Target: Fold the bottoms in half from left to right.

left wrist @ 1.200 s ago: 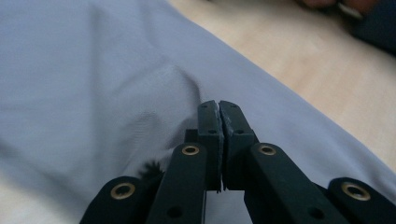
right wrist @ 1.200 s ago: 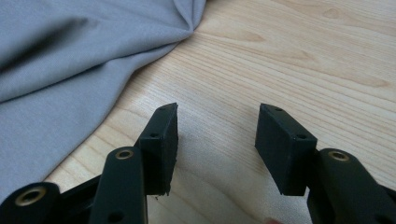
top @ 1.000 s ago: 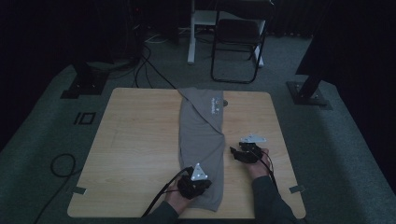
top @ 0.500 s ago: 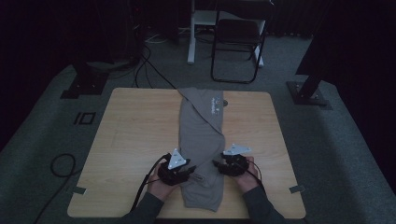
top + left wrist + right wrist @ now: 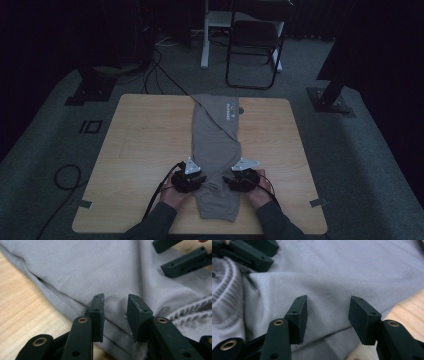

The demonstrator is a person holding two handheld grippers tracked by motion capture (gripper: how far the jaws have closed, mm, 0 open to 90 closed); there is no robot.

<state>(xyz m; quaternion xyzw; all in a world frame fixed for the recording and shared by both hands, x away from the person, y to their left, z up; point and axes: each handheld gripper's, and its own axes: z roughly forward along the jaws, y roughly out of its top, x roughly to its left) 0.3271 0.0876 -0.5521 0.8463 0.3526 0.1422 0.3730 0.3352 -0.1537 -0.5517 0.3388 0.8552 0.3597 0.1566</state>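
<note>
**2 grippers poised at the near end of grey trousers**

In the high view a pair of grey trousers (image 5: 216, 150) lies folded lengthwise down the middle of the wooden table (image 5: 145, 145), running from the upper centre of the tabletop to its lower edge. A small printed label sits at the far end of the garment; the ribbed waistband lies at the near end, low in the frame.

The left gripper (image 5: 192, 181) rests at the left edge of the cloth, low and left of centre. The right gripper (image 5: 235, 181) sits opposite it at the right edge. The 2 face each other across the garment, near but apart.

In the left gripper view the left gripper (image 5: 115, 312) has its jaws parted, with grey cloth and a seam showing in the gap; the pads press on nothing. These jaws have just been closing a little after opening. The right gripper's jaws show in the upper right of that frame, above the gathered waistband (image 5: 190, 311).

In the right gripper view the right gripper (image 5: 328, 318) stands with jaws wide apart over smooth cloth near the garment's edge, gripping nothing. Bare wood shows in the lower right corner.

A dark chair (image 5: 255, 45) stands beyond the table, at the top of the high view.
</note>
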